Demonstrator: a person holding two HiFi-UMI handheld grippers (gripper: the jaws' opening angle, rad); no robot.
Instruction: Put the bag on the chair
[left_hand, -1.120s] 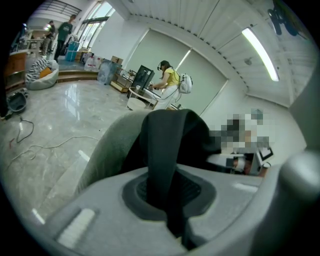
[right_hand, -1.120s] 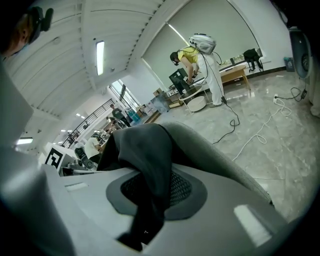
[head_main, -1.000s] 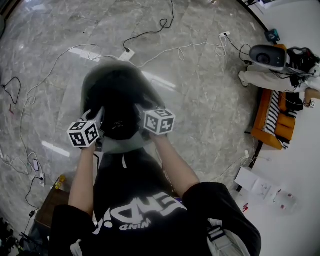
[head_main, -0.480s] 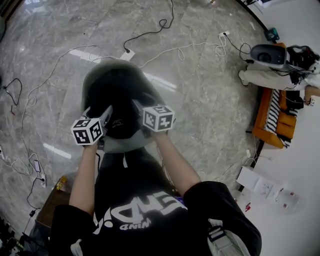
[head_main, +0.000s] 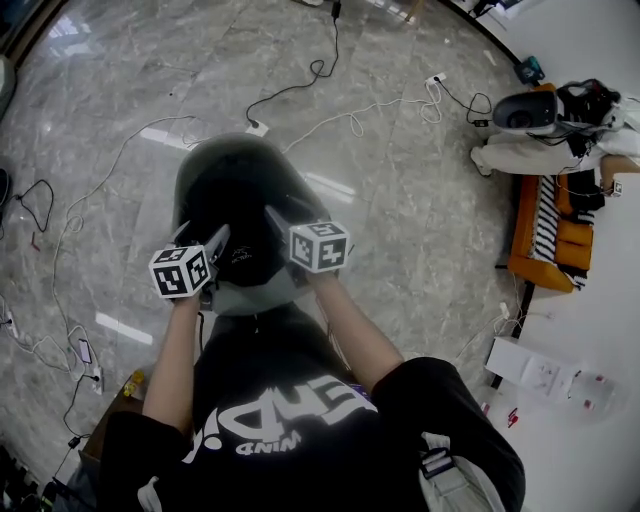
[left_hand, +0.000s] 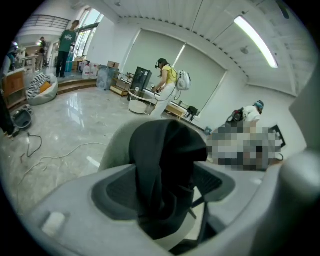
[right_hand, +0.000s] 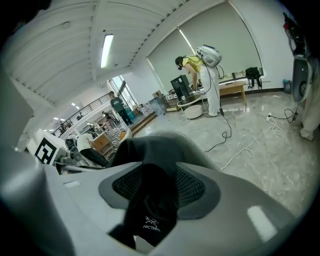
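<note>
- Grey marble floor (head_main: 420, 200) strewn with cables (head_main: 300, 80) fills the head view. The black bag (head_main: 235, 205) hangs in front of the person, with the left gripper (head_main: 212, 245) and the right gripper (head_main: 283, 225) at its near edge. A rounded grey form (head_main: 250, 295) rims the bag. It may be the chair, but this view does not separate the two.
- Left gripper view: the left gripper (left_hand: 165, 200) is clamped on a fold of the bag's black fabric (left_hand: 165, 160), which bunches between the jaws. A pale curved shape (left_hand: 112, 150) rises just behind it.
- Right gripper view: the right gripper (right_hand: 155, 200) is likewise closed on black bag fabric (right_hand: 150, 215), here carrying a small white logo.
- Judgement: the bag is held up by both grippers, not yet released. Lowering both grippers together and level should keep it from tipping. It seems wise to centre it over the seat and let its weight settle there before either gripper opens, since a soft bag may slump or slide off an edge.
</note>
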